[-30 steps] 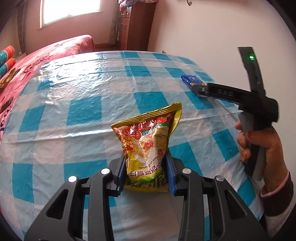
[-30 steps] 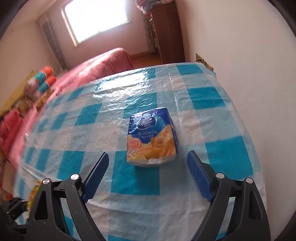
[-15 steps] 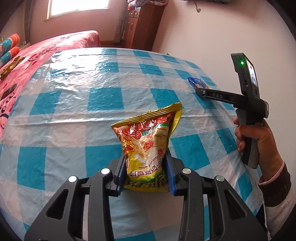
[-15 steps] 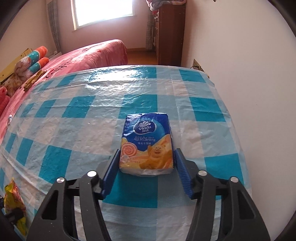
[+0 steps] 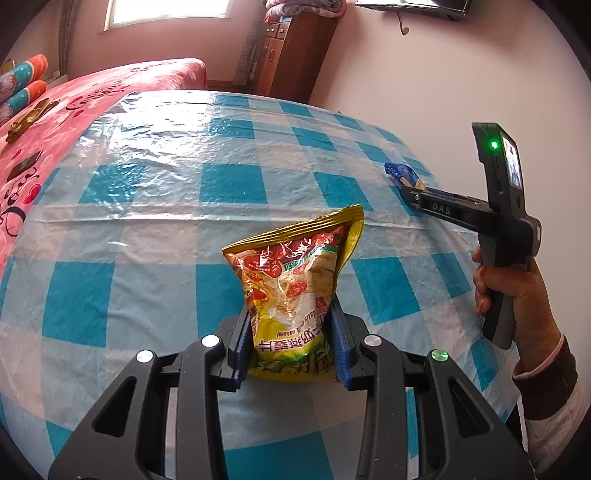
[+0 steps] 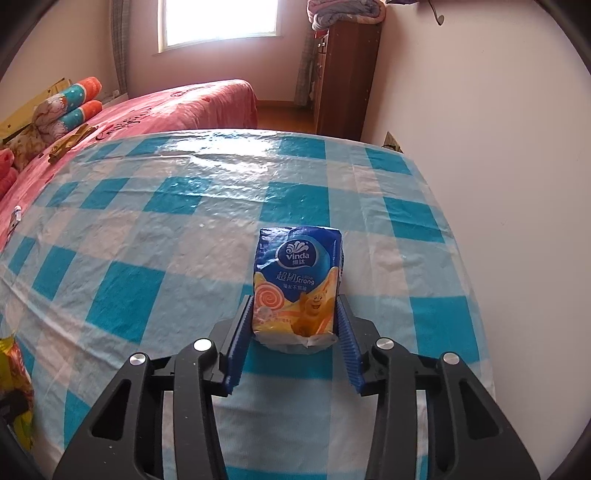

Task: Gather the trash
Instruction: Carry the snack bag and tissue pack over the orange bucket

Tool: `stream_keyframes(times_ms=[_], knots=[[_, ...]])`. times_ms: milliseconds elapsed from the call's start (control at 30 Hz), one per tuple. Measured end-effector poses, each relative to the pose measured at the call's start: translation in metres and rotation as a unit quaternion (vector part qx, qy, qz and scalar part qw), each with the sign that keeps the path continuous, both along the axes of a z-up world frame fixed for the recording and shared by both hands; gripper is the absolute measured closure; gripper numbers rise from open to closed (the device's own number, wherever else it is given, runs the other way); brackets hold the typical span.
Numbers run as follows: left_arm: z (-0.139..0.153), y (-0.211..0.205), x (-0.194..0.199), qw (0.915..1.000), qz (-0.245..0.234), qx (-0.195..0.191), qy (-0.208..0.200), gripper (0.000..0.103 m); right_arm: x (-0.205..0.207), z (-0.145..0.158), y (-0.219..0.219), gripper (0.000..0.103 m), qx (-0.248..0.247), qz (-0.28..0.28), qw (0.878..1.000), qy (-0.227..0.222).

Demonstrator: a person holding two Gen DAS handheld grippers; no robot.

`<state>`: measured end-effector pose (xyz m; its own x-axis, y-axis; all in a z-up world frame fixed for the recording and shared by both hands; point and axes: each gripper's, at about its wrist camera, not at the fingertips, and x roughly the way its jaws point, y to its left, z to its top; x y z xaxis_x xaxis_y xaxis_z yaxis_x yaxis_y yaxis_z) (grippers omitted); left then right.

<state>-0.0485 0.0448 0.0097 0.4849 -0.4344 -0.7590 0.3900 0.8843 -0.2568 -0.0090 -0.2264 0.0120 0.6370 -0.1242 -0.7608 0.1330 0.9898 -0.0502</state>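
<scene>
Blue ribbed pads [image 5: 242,343] of left gripper [image 5: 291,347] clamped on lower part of yellow snack bag [image 5: 295,295]; bag upright, crimped top leaning away, held over checked tablecloth [image 5: 147,229]. Blue pads [image 6: 347,339] of right gripper [image 6: 295,332] closing on both sides of blue-and-orange tissue pack [image 6: 297,284], pressing its lower edges; pack near tablecloth's wall-side edge. Seen from left wrist: right hand [image 5: 517,291] on gripper handle, green light lit. Beyond tablecloth: pink bed [image 6: 177,107], wooden cabinet [image 6: 343,77], window [image 6: 218,22].
</scene>
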Motion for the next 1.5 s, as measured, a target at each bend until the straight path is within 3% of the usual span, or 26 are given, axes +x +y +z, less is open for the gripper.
stream_keyframes(times_ms=[767, 1500], knots=[[-0.002, 0.041, -0.021, 0.9988, 0.049, -0.001, -0.004, 0.065, -0.091, 0.021, 0.057, 0.065, 0.054, 0.054, 0.997, -0.029], [0.012, 0.107, -0.054, 0.9948, 0.098, -0.001, -0.027, 0.065, -0.130, 0.035, 0.149, 0.065, 0.067, 0.156, 0.985, -0.022]])
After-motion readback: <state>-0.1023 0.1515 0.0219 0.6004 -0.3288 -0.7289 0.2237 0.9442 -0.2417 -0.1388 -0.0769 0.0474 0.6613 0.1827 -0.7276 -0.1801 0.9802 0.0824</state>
